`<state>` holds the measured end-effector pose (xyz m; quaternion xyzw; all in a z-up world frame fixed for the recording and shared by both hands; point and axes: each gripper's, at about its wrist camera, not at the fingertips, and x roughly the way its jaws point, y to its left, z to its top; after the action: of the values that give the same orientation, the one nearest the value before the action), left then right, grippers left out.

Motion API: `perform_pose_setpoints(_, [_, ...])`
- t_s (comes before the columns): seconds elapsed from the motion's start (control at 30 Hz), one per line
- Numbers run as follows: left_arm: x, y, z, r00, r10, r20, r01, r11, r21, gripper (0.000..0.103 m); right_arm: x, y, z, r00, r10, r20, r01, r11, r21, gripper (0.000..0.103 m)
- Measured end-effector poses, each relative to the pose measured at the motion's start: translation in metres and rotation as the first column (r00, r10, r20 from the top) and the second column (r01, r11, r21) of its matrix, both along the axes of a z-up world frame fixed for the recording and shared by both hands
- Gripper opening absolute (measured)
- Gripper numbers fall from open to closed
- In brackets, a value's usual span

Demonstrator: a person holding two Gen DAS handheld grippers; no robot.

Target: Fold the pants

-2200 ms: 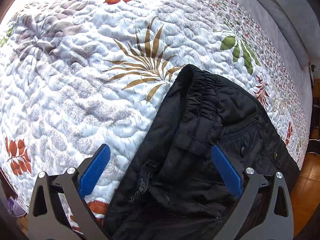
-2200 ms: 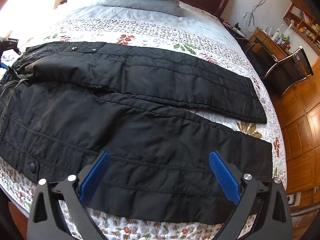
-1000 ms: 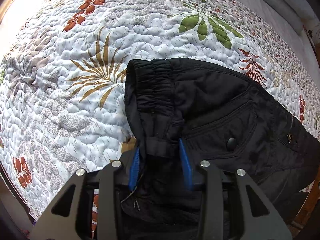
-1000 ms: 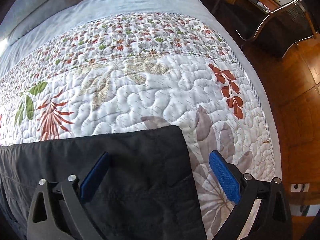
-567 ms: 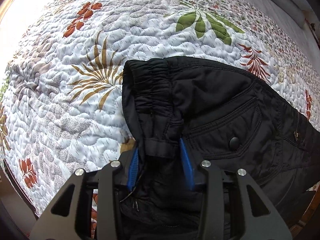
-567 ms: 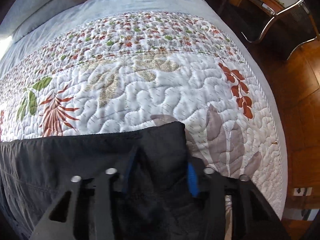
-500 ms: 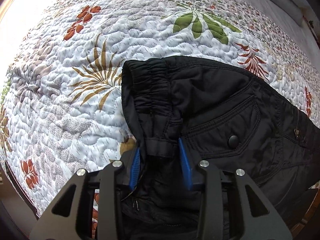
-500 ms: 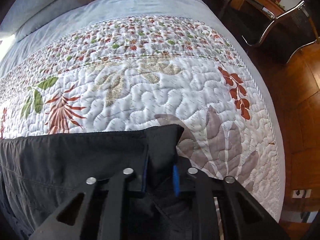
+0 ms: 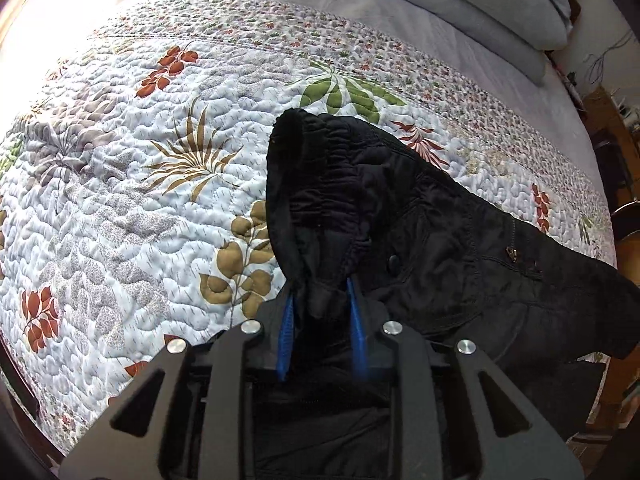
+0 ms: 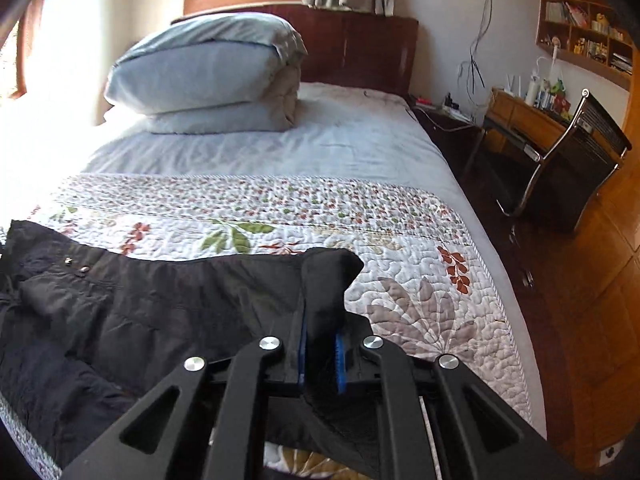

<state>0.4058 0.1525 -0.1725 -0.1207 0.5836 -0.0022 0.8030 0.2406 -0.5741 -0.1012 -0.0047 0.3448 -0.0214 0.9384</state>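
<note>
Black pants [image 9: 460, 240] lie on a floral quilt [image 9: 140, 184]. My left gripper [image 9: 320, 300] is shut on the elastic waistband [image 9: 332, 184] and holds it lifted off the quilt, with a buttoned pocket to its right. My right gripper [image 10: 320, 340] is shut on the hem end of a pant leg [image 10: 324, 280] and holds it raised above the quilt [image 10: 420, 300]. The rest of the pants [image 10: 120, 312] stretches left from it, sagging between the two grippers.
A folded grey duvet [image 10: 208, 76] sits at the head of the bed by a dark wooden headboard [image 10: 360, 52]. The bed's right edge drops to a wooden floor [image 10: 580, 320]. A metal chair [image 10: 568, 160] and a desk [image 10: 520, 116] stand to the right.
Both grippers closed on the pants, the left on the waistband and the right on the leg hem. Both have since lifted their ends, and the right view has tilted up toward the headboard.
</note>
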Motion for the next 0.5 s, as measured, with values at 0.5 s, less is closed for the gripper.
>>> perform_pose_setpoints(0.5, [-0.121, 0.019, 0.012, 0.995, -0.014, 0.099, 0.029, 0.987, -0.16, 0.021, -0.194, -0.013, -0.089, 0.991, -0.131, 0.0, 0.124, 0.938, 0.324, 0.009])
